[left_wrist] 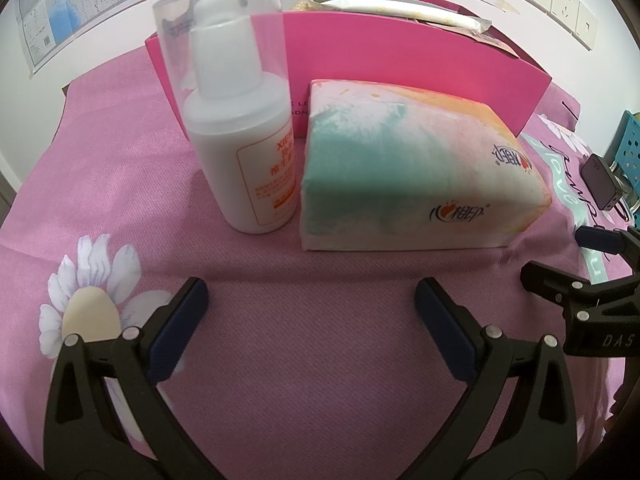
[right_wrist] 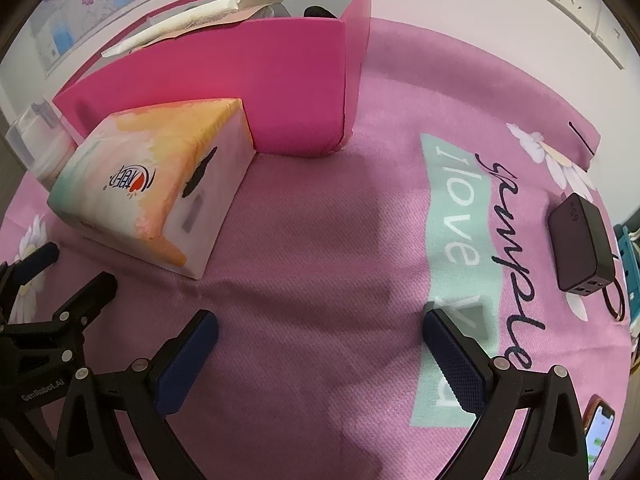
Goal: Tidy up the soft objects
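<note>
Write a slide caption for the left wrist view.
Open left hand-held gripper faces tissue pack and pump bottle.

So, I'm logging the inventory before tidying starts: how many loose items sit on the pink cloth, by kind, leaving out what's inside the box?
Tissue pack: 1
Pump bottle: 1
Pink box: 1
Black charger: 1
Phone: 1
Total: 5

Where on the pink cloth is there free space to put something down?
Free: the cloth between the tissue pack and the black charger, in front of the pink box; also the strip before the left gripper. Crowded: the bottle stands close beside the pack, right before the box, which already holds things.
</note>
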A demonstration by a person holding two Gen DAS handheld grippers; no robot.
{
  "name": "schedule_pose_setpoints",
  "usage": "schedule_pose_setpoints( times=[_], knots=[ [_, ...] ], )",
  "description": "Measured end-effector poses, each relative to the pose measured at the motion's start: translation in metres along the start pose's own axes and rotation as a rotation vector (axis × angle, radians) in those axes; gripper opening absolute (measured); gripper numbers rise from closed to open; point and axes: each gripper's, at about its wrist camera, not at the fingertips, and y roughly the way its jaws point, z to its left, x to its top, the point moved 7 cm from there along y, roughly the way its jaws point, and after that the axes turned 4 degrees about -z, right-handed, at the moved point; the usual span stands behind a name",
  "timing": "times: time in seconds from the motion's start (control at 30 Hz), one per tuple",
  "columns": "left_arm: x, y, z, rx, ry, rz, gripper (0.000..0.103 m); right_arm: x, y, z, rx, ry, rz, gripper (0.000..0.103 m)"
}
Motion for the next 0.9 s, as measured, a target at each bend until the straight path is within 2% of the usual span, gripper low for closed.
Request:
schedule_pose_setpoints(
  times=[0.2,0.37,0.73,0.9],
  knots=[
    [0.0,0.0,0.0,0.0,0.0,0.0,0.103,0.004,0.001,-0.001,0.0,0.0,0.015,0.103],
    [0.0,0.0,0.0,0.0,0.0,0.0,0.103,0.002,-0.001,-0.001,-0.017,0.017,-0.04,0.103],
    [0.0,0.0,0.0,0.0,0.0,0.0,0.103,-0.006,-0.006,0.007,-0.011,-0.01,-0.081,0.103],
    [0.0,0.0,0.0,0.0,-0.001,0.0,0.103,-0.003,-0.006,0.014,-0.008,-0.059,-0.029,0.103]
  ],
)
